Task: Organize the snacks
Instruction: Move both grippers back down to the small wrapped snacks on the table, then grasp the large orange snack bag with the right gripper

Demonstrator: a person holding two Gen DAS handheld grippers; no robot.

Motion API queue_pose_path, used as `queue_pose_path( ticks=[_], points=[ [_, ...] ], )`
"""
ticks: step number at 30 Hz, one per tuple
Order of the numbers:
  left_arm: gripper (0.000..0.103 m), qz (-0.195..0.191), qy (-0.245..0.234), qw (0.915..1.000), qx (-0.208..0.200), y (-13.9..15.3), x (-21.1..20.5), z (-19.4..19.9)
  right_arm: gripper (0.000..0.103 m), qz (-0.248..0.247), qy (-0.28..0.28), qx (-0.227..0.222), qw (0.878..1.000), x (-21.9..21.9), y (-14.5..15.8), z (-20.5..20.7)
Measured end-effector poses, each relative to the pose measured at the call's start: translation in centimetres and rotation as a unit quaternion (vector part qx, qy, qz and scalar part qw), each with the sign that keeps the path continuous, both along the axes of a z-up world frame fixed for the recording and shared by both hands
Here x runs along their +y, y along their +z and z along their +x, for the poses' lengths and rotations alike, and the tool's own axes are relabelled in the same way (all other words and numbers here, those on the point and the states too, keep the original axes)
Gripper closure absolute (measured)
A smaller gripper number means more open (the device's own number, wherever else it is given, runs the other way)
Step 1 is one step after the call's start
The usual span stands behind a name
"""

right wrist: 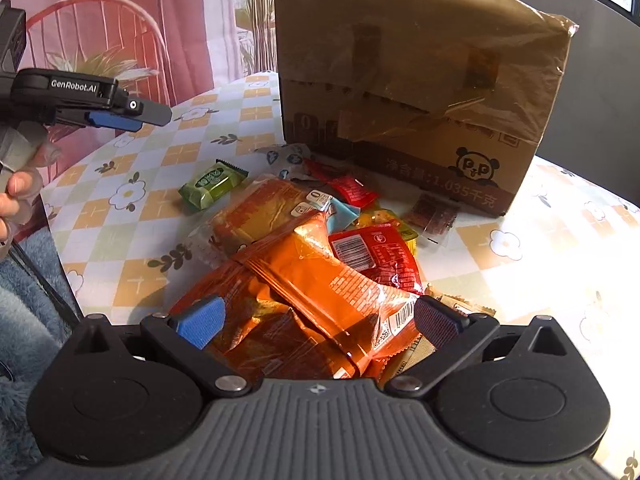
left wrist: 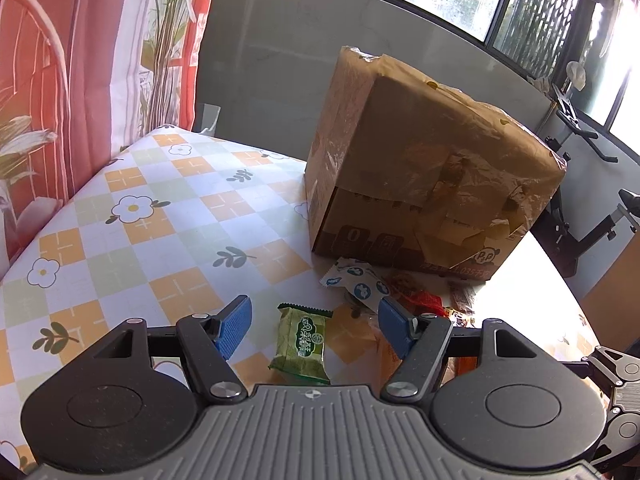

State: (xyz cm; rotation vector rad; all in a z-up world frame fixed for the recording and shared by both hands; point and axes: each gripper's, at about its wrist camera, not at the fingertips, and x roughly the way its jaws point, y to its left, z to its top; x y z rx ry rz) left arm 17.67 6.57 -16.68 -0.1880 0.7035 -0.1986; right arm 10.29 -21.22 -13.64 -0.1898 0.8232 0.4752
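Above the checkered counter (left wrist: 168, 216), the left gripper (left wrist: 314, 326) is held wide open and empty over a green wrapped snack (left wrist: 302, 344); the right gripper (right wrist: 320, 320) is spread wide, empty, over orange foil packets (right wrist: 304, 280)

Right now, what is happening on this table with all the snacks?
A person is sorting snacks with a gripper in each hand. The left gripper is open above a small green packet lying apart from the pile. The right gripper is open over the orange packets at the near end of the heap. Nothing is held yet. A taped cardboard box stands closed behind the snacks on the checked tablecloth.
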Motion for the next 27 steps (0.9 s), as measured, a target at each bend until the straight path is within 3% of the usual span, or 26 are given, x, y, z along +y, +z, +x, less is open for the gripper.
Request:
queue_pose_path(
  ticks=[2, 6, 10, 13, 16, 23, 27],
  points=[
    [0.031, 0.006, 0.003, 1.0, -0.003, -0.1, -0.1, 0.0, 0.0, -0.015, 0.011, 0.002, 1.0, 0.4, -0.6, 0.5],
    [0.031, 0.001, 0.01, 0.9999, -0.011, 0.0, 0.0, -0.2, 0.001, 0.005, 0.009, -0.003, 1.0, 0.4, -0.6, 2.1],
    [0.031, 0.003, 0.019, 0.9994, -0.029, 0.4, 0.0, -0.5, 0.003, 0.035, -0.048, -0.002, 0.998, -0.7, -0.7, 4.9],
    [0.031, 0.003, 0.02, 0.9994, -0.028, 0.2, 0.0, -0.6, 0.003, 0.069, -0.107, 0.004, 0.992, -2.2, -0.8, 6.4],
    [0.031, 0.003, 0.022, 0.9995, -0.022, 0.0, 0.0, -0.5, 0.004, 0.073, -0.15, 0.001, 0.986, -3.1, -0.6, 6.8],
    [0.031, 0.001, 0.02, 0.9996, -0.018, -0.3, -0.2, -0.6, 0.003, 0.042, -0.069, -0.019, 0.997, -2.4, 0.5, 5.8],
    [0.031, 0.002, 0.016, 0.9997, -0.018, -0.4, -0.3, -0.6, 0.001, -0.04, 0.016, -0.04, 0.998, -0.5, 0.3, 5.3]
  ],
)
